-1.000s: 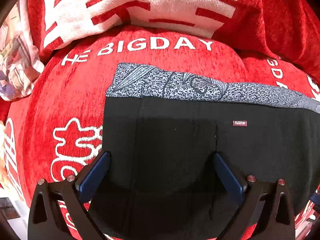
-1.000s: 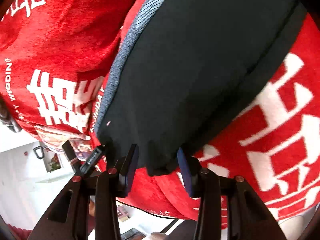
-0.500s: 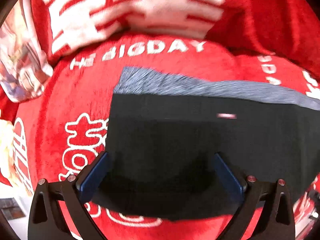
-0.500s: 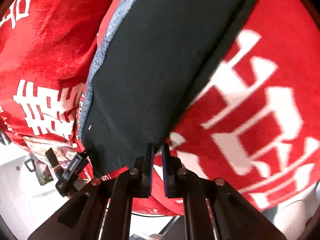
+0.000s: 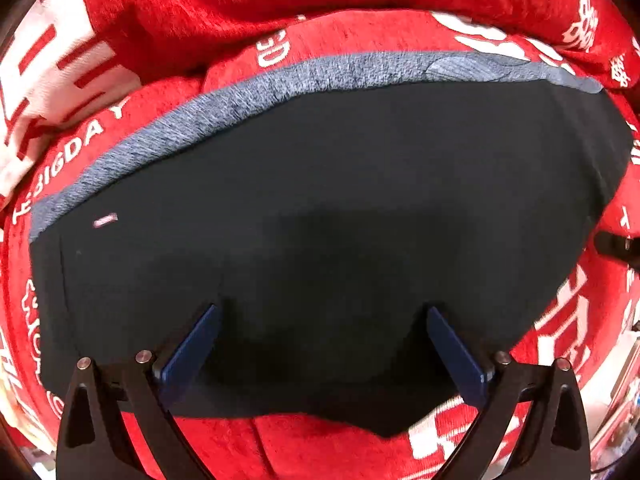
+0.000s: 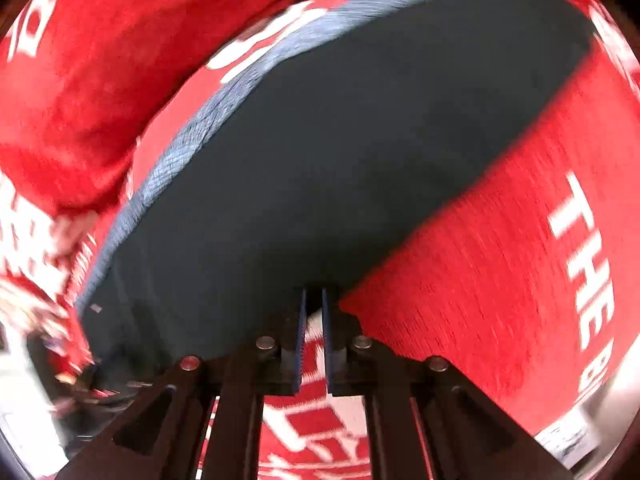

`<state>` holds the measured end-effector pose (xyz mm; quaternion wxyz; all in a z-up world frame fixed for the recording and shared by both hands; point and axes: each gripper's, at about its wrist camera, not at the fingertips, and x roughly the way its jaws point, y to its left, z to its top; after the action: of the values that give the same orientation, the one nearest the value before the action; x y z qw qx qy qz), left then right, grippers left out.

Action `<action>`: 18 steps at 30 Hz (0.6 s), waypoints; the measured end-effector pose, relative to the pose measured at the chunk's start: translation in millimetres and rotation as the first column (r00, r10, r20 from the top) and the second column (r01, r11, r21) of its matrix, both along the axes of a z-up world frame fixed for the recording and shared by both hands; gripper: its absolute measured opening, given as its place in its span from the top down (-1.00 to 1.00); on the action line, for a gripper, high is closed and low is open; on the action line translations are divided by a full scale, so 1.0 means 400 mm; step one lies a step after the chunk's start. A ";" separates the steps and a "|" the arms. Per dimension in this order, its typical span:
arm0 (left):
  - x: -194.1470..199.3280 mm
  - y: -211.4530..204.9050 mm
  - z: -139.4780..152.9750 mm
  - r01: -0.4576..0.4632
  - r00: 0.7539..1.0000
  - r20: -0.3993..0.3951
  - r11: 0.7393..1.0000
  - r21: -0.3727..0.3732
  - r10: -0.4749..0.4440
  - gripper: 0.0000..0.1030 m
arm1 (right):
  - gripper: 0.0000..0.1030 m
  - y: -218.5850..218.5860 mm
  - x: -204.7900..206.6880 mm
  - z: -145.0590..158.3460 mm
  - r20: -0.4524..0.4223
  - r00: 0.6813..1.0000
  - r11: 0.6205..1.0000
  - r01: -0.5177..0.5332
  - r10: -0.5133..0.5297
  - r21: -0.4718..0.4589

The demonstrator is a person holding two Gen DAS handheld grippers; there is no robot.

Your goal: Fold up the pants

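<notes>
While the folded black pants [image 5: 340,208] lie flat across a red blanket [image 5: 328,452], the left gripper [image 5: 320,344] hangs over their near edge with its two blue pads [image 5: 192,344] spread wide and nothing between them. A grey heathered waistband [image 5: 208,120] runs along the far side of the pants, and a small pink-red label [image 5: 105,219] sits on the black cloth near the left end; its lettering is too blurred to read.

White print on the blanket can be read in part: "BIGDA Y" [image 5: 76,148] curves along the left beyond the waistband, and the letters "ED" [image 5: 274,50] show above it. Other white characters and block shapes lie at the top right and lower right, not legible.

From the right wrist view, the pants [image 6: 340,152] stretch away as a long dark panel with the grey waistband [image 6: 192,128] on its left edge and the tiny label [image 6: 96,308] near the lower left. The right gripper [image 6: 314,320] has its pads brought almost together at the pants' near corner; a narrow slit remains between them, and whether cloth is pinched at the tips cannot be told through the blur. On the red blanket [image 6: 480,280] to the right, white letters spell "THE" [image 6: 580,236].
</notes>
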<state>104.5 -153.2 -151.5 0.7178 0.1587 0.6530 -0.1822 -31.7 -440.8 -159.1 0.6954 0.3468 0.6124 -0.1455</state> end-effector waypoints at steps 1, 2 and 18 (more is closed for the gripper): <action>-0.003 0.005 0.009 0.018 1.000 -0.002 1.000 0.019 -0.018 -1.00 | 0.71 -0.010 -0.026 0.005 -0.033 0.999 1.000 0.013 -0.014 -0.020; -0.005 0.012 0.020 0.023 1.000 0.006 0.999 0.034 -0.023 -1.00 | 0.71 -0.019 -0.050 0.010 -0.020 0.999 1.000 0.025 -0.025 -0.003; -0.106 0.069 0.253 0.117 0.993 -0.006 0.991 0.063 -0.117 -1.00 | -0.06 0.073 -0.291 0.181 0.009 0.986 0.971 0.160 -0.164 0.178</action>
<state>62.1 -125.7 -50.4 0.6998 0.2191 0.6488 -0.2034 -148.3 -411.5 -86.6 0.6549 0.4576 0.5843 -0.1427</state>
